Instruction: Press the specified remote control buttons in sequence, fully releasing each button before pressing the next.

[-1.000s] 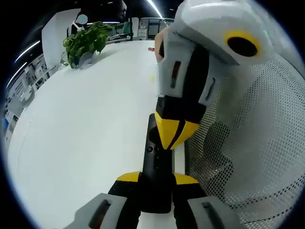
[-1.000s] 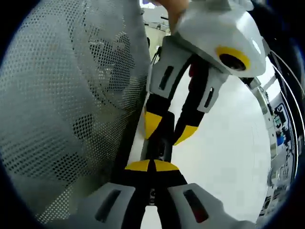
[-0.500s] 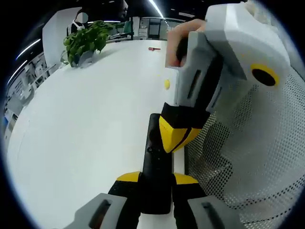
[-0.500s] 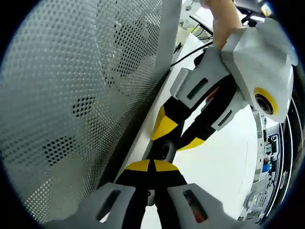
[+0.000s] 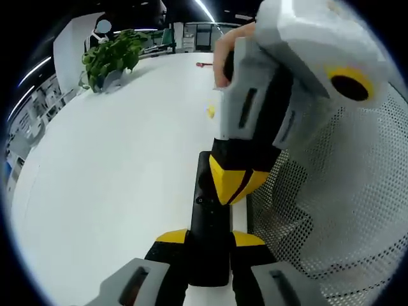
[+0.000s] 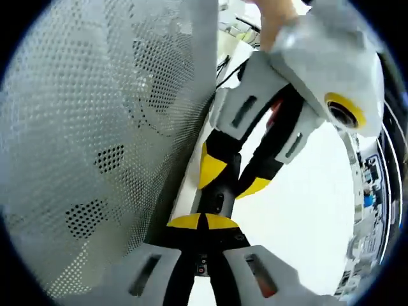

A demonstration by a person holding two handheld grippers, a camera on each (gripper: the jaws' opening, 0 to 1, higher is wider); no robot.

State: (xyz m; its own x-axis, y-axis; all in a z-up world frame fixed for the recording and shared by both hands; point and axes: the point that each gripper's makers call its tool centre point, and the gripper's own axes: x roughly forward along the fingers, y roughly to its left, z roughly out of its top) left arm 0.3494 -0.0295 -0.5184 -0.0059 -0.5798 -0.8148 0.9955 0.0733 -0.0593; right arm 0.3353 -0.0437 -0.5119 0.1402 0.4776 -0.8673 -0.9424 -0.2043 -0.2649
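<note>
The black remote (image 5: pixel 210 220) lies on the white tabletop (image 5: pixel 115 166), right beside a white screen full of little holes (image 5: pixel 344 217); in the left gripper view the left tool (image 5: pixel 209 237) holds the near end of the remote between its yellow tips, one tip on each side; in the right gripper view the same tool (image 6: pixel 226 180) comes down from above, with its yellow tips on either side of the remote (image 6: pixel 213 204).

The right tool (image 6: pixel 203 221) has its two yellow tips closed tight together, with nothing between them; in the left gripper view it (image 5: pixel 231 182) points down at the far half of the remote.

Half a second ago the right tool sat a bit higher and more to the side; now its closed tip has come back down over the remote, much as it stood a second ago; I think that means one press ended with a lift, and the next press is starting or just landing.

Some things are hard to see; the yellow tip covers the spot where it meets the remote, so I cannot tell if it is touching a button or just above it; the buttons are dark on dark and too small to tell apart; a green plant (image 5: pixel 111 54) stands far away at the tabletop's edge; a small yellow thing (image 5: pixel 210 112) and a small red thing (image 5: pixel 203 64) lie far off, too small to name; the holey screen (image 6: pixel 95 140) hides what is behind it.
</note>
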